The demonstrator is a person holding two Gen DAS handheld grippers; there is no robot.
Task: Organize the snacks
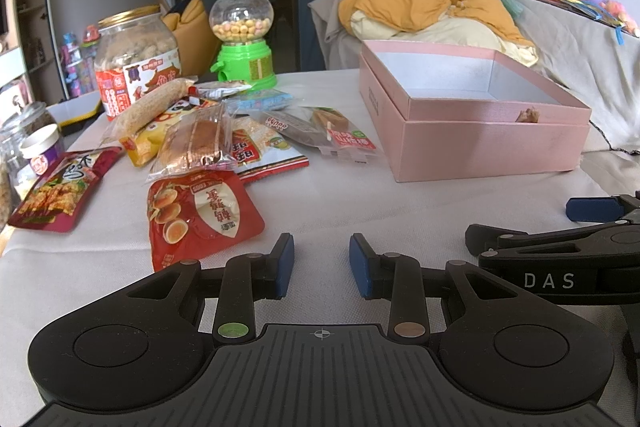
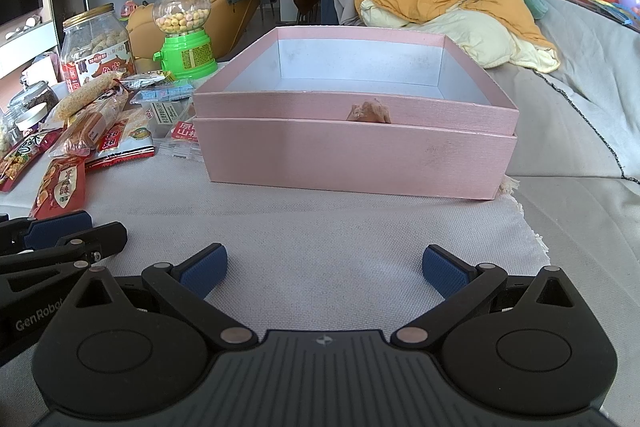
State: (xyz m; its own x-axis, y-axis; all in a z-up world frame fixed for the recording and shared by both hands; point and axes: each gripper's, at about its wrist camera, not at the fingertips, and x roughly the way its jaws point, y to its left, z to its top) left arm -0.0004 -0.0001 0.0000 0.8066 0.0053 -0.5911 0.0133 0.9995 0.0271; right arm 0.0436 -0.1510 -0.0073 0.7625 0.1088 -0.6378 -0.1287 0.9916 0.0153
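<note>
Awaiting a start: pink box [image 2: 352, 155] sits empty, snack packets [image 1: 200, 147] heaped toward the table's left edge, left gripper [image 1: 321, 263] and right gripper [image 2: 325, 267] both spread, holding nothing.

Both wrist cams low, fwd, share pink box [image 1: 476, 151]

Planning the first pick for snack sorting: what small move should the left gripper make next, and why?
Probably ease the left gripper forward-left to the red egg pouch: its jaws stand open and empty, that pouch lies nearest, and the pink box holds no snacks.
</note>
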